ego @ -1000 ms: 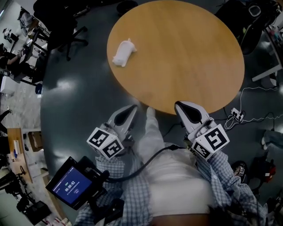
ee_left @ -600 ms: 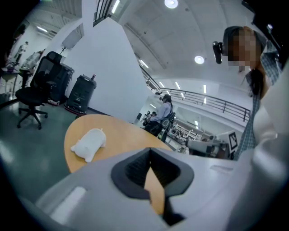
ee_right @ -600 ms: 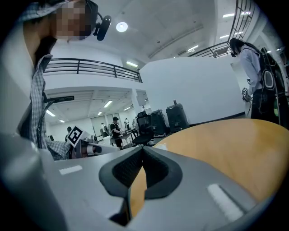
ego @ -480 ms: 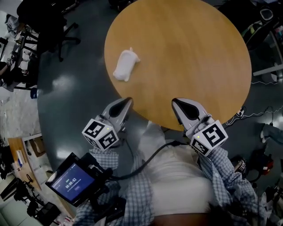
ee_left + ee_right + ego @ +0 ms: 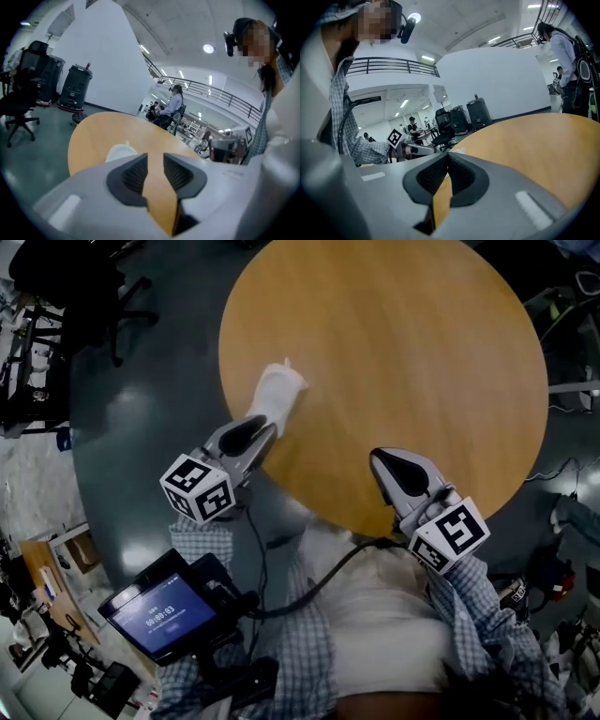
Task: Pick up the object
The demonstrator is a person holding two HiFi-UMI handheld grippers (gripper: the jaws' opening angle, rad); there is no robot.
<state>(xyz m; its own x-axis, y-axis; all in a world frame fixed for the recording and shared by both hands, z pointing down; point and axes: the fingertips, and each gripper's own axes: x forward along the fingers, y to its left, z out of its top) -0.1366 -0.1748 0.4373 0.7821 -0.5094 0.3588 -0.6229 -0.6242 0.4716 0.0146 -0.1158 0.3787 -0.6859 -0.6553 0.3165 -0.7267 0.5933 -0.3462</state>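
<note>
A white soft-looking object point(image 5: 277, 393) lies on the left part of the round wooden table point(image 5: 403, 352). My left gripper point(image 5: 263, 430) reaches over the table's edge, its tip just short of the object's near end. Its jaws are opening with a narrow gap and nothing between them. In the left gripper view the object point(image 5: 121, 152) shows just beyond the left finger, and the left gripper point(image 5: 155, 159) points past it. My right gripper point(image 5: 379, 461) rests at the table's near edge, well right of the object. In its own view the right gripper point(image 5: 448, 157) is shut and empty.
A screen device point(image 5: 156, 617) hangs at my lower left, with a black cable across my body. Office chairs point(image 5: 70, 287) stand on the grey floor left of the table. Cables and bags point(image 5: 572, 296) lie at the right. People point(image 5: 175, 100) sit beyond the table's far side.
My left gripper has moved forward and up over the table edge to the white object, and its jaws have parted. The right gripper has stayed near the table's near edge.
</note>
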